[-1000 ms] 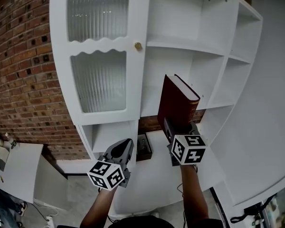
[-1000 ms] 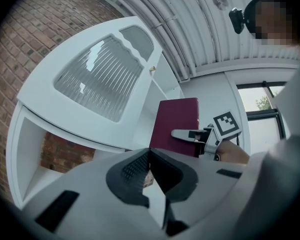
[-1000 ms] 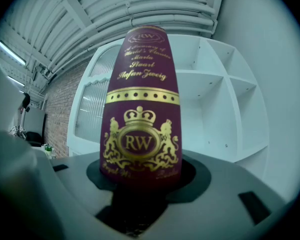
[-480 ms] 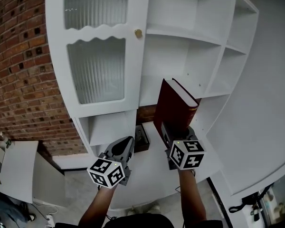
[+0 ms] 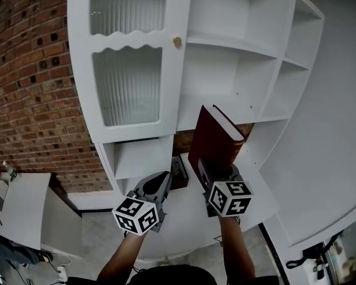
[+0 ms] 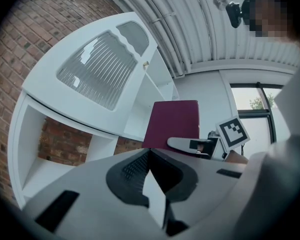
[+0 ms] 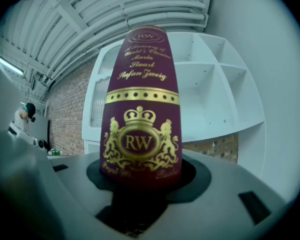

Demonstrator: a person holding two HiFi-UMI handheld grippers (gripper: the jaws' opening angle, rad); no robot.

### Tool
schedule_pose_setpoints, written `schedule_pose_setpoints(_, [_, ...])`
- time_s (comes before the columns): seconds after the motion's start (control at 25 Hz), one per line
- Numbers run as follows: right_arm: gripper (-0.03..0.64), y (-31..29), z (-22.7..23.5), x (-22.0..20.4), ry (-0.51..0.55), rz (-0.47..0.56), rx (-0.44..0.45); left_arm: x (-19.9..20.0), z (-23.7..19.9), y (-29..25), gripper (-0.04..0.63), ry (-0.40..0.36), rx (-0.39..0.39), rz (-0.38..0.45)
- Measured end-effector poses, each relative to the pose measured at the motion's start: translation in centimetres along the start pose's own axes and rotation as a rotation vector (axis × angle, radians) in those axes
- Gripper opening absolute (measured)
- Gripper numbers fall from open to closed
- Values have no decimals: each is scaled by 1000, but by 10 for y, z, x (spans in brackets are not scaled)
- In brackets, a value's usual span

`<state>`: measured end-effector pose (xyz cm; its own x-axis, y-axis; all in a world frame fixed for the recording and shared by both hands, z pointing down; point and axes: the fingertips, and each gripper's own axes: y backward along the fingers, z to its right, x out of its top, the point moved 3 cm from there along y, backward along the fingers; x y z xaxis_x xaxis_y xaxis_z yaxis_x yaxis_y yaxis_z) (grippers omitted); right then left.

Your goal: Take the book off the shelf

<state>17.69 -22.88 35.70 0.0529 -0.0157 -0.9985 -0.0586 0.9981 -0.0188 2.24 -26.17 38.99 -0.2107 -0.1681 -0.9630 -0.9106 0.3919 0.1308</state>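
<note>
Head view: one dark red hardback book (image 5: pixel 215 140), upright, its lower end gripped in the right claw (image 5: pixel 215 170), which is clamped on the covers. The book is off the boards and stands in the air in front of the open compartments of the white shelf (image 5: pixel 228 43), above the white counter (image 5: pixel 184 218) at the shelf's foot. One left claw (image 5: pixel 159 183), beside the right and apart from the book, points toward the shelf with its jaws drawn together and nothing between them. Each claw carries one cube with square markers, the left cube (image 5: pixel 136 214) and the right cube (image 5: pixel 230 198), with a forearm behind each. One cabinet door (image 5: pixel 130 70) on the shelf's left half has two ribbed glass panes and a small brass knob (image 5: pixel 177 42) at its edge. A red brick wall (image 5: pixel 29 82) stands to the left and shows again through the gap beneath the lowest board. Left gripper view: jaw tips meet, empty; the book's plain cover rises beyond them, with the right claw clamped at its base. Right gripper view: the book's spine fills the space between the jaws, bearing a gold crowned crest with the letters RW and gold script above.
</note>
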Motion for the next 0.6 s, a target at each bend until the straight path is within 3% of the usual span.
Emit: schedule_pose_setpoints(0.6, [236,79,42,-20,-49,-40,22,-20,85,-5,17,-11,13,14])
